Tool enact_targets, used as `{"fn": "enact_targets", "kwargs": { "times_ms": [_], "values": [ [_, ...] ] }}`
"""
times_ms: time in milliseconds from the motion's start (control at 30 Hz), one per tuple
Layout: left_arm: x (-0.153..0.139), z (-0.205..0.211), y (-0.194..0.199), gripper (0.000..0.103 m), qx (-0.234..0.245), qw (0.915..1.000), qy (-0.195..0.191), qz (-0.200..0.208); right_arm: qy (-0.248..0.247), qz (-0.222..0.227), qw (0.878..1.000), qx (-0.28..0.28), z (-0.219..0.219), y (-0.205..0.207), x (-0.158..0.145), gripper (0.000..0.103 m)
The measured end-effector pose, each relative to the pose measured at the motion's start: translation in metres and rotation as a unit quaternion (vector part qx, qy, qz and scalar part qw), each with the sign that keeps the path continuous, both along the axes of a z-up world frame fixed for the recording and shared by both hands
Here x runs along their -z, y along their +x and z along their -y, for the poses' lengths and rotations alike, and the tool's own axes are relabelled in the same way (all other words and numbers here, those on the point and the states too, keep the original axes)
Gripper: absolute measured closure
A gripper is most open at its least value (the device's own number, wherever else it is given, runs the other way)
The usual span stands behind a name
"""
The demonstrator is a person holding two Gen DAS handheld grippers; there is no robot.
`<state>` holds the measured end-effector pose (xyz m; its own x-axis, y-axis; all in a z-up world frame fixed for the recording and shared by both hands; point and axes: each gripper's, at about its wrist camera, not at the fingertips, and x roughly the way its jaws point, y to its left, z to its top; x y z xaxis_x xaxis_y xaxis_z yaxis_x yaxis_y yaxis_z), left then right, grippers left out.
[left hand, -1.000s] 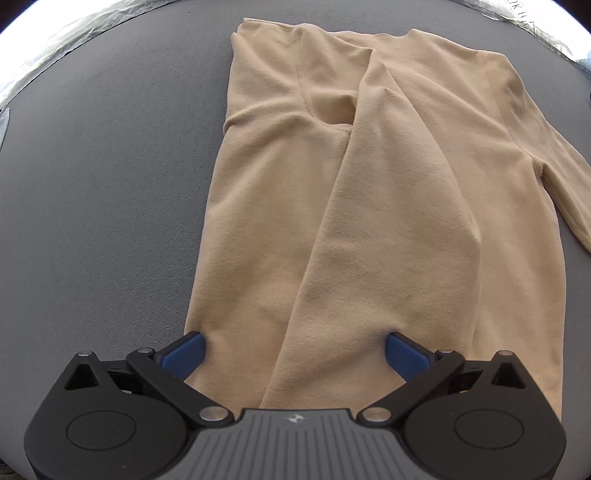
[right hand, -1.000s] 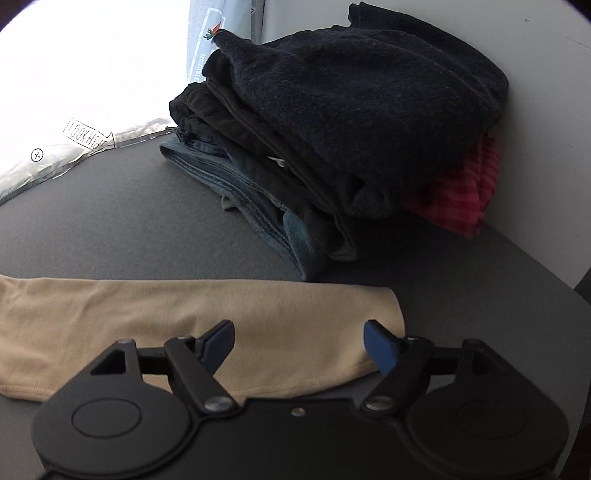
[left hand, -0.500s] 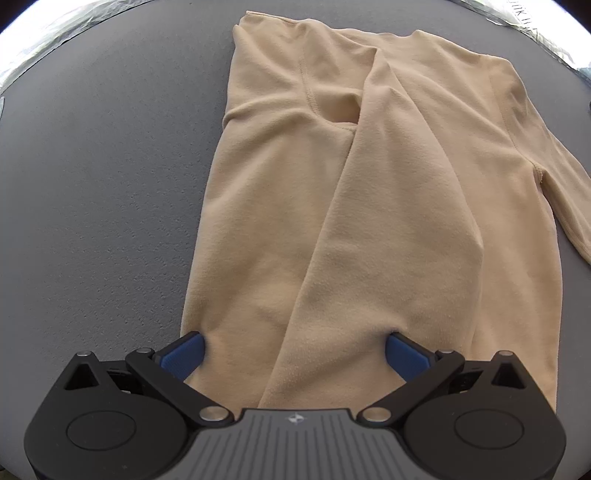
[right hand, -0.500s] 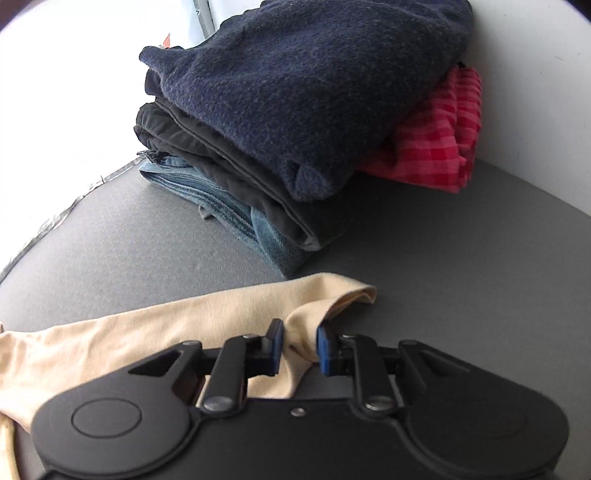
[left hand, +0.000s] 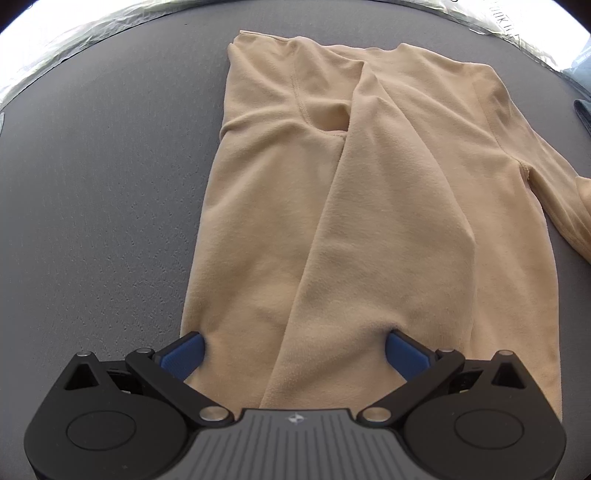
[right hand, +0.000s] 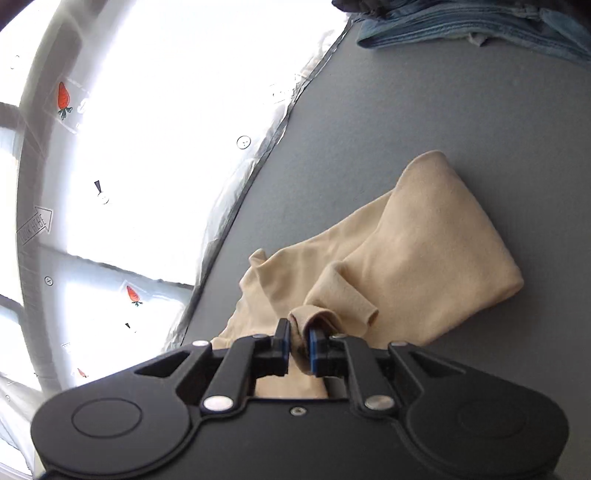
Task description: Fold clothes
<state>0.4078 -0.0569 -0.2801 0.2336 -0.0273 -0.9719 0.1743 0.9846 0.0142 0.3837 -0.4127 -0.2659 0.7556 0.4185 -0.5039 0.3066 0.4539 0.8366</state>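
One tan top (left hand: 373,221) lies flat on the grey surface (left hand: 103,192), one side already folded in over the middle, so this looks like the sleeve-fold step. Its far sleeve (right hand: 417,258) is bunched and lifted at the cuff: right gripper (right hand: 297,347) has its jaws closing on the cuff, fabric pinched between the blue pads. Left gripper (left hand: 293,350) sits at 6 o'clock over the hem, jaws wide apart, pads on the cloth either side of the fold ridge, clamping nothing; it seems to be pinning the body down. Next move, I'd guess: carry the cuff across the body toward the folded side and lay it flat, without dragging the torso; left needs to hold the hem put. Count: one tan top, two grippers, one stack of other clothes (right hand: 480,29) at 1 o'clock in the right wrist view, blue denim visible, rest cropped. Shiny plastic sheeting (right hand: 258,155) runs along the surface edge at 10 o'clock.
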Motion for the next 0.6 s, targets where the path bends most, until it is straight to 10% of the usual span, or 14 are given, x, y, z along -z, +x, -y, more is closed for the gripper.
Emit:
{"fn": "enact_targets", "kwargs": {
  "times_ms": [200,600],
  "values": [
    [0.000,-0.001,-0.005,0.000,0.004,0.9999,-0.004,0.011,0.069,-0.025,0.991,-0.108,-0.084,0.031,0.010,0.069],
    [-0.016,0.009,-0.013,0.000,0.010,0.9995,0.017,0.027,0.166,-0.066,0.983,0.046,-0.019,0.005,0.053,0.064]
  ]
}}
